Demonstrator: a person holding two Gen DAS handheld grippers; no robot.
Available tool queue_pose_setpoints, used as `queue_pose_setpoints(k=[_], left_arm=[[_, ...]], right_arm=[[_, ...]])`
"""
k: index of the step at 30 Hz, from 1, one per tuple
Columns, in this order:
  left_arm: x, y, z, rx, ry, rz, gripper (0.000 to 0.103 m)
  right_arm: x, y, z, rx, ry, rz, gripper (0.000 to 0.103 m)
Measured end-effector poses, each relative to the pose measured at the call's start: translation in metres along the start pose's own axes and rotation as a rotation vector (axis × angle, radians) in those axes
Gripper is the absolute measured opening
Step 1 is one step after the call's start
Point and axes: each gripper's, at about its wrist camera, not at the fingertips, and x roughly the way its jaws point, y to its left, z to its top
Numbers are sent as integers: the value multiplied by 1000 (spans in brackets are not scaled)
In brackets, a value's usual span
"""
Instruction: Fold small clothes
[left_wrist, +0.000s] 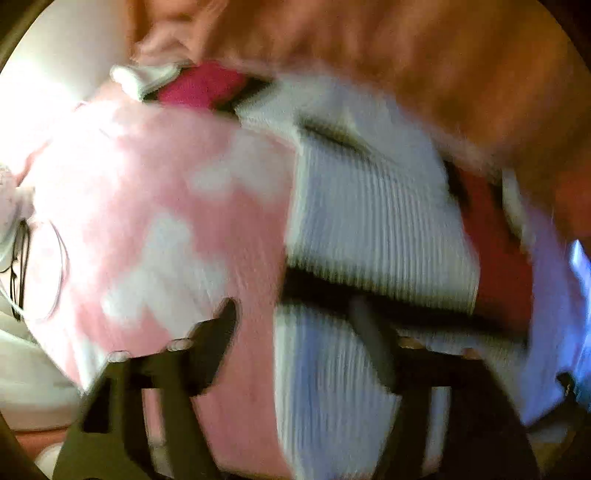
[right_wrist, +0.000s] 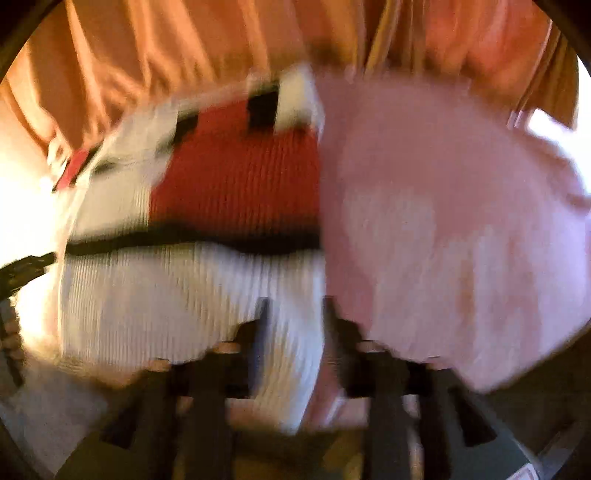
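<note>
Both views are blurred. A pink-and-white mottled garment (left_wrist: 147, 206) lies beside a white ribbed knit garment (left_wrist: 369, 221) with red and black blocks. My left gripper (left_wrist: 293, 314) hangs open over the seam where the two meet, one finger above the pink cloth and one above the white. In the right wrist view the ribbed knit (right_wrist: 147, 295) lies on the left and the pink garment (right_wrist: 443, 221) on the right. My right gripper (right_wrist: 295, 306) stands open, with a strip of the white ribbed cloth running between its fingers; the pads do not seem to press on it.
Orange cloth (left_wrist: 406, 55) (right_wrist: 147, 48) hangs in folds behind the garments. A magenta piece (left_wrist: 199, 86) peeks out at the far edge of the pile. Dark cables (left_wrist: 22, 258) and a pale surface (left_wrist: 55, 66) are at the left. A dark object (right_wrist: 26, 267) enters from the left edge.
</note>
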Motion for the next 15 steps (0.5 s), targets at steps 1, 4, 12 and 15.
queue_pose_setpoints(k=[1,4,12,15], left_arm=[[-1,5,14,-20,-28,9,79],[8,29,85,-82,-141,100,85],[119,143,223,-356,-173,334,70],[163,183,234,-490,-74,304,47]], right_arm=[[-1,5,18,-9,-48,-17,61],[9,27,65,-47,-117,20,64],[90,124,120,-198,-172,96,69],[110,133,111,-232,-132,106,68]])
